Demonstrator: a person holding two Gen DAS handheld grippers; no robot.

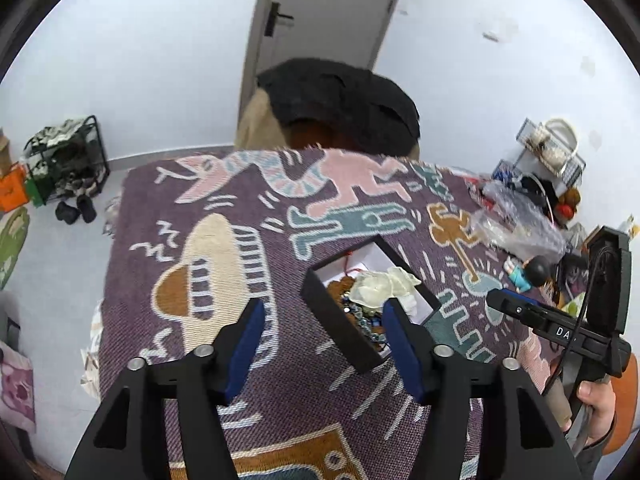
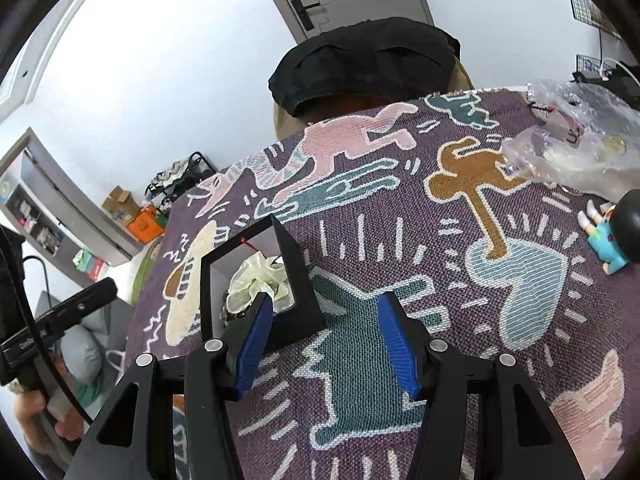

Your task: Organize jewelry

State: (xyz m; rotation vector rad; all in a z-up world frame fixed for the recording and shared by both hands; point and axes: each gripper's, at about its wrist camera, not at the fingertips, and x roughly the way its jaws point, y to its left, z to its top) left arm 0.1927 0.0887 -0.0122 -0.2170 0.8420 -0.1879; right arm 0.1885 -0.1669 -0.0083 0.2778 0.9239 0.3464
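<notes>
A black jewelry box (image 1: 342, 322) with a white lining lies open on the patterned purple cloth (image 1: 192, 208). It holds a pale cream fabric piece (image 1: 384, 284), blue beads (image 1: 366, 322) and a brown bead string (image 1: 338, 288). My left gripper (image 1: 324, 316) is open and empty, its right finger over the box's near end. The box (image 2: 298, 296) and cream piece (image 2: 258, 278) also show in the right wrist view. My right gripper (image 2: 324, 312) is open and empty, just right of the box over the cloth (image 2: 440, 280).
A clear plastic bag (image 1: 516, 220) and a small blue figurine (image 1: 524, 274) lie at the cloth's right side; they also show in the right wrist view as the bag (image 2: 576, 152) and the figurine (image 2: 612, 236). A chair with a black garment (image 1: 340, 100) stands behind. A shoe rack (image 1: 66, 160) stands on the floor at left.
</notes>
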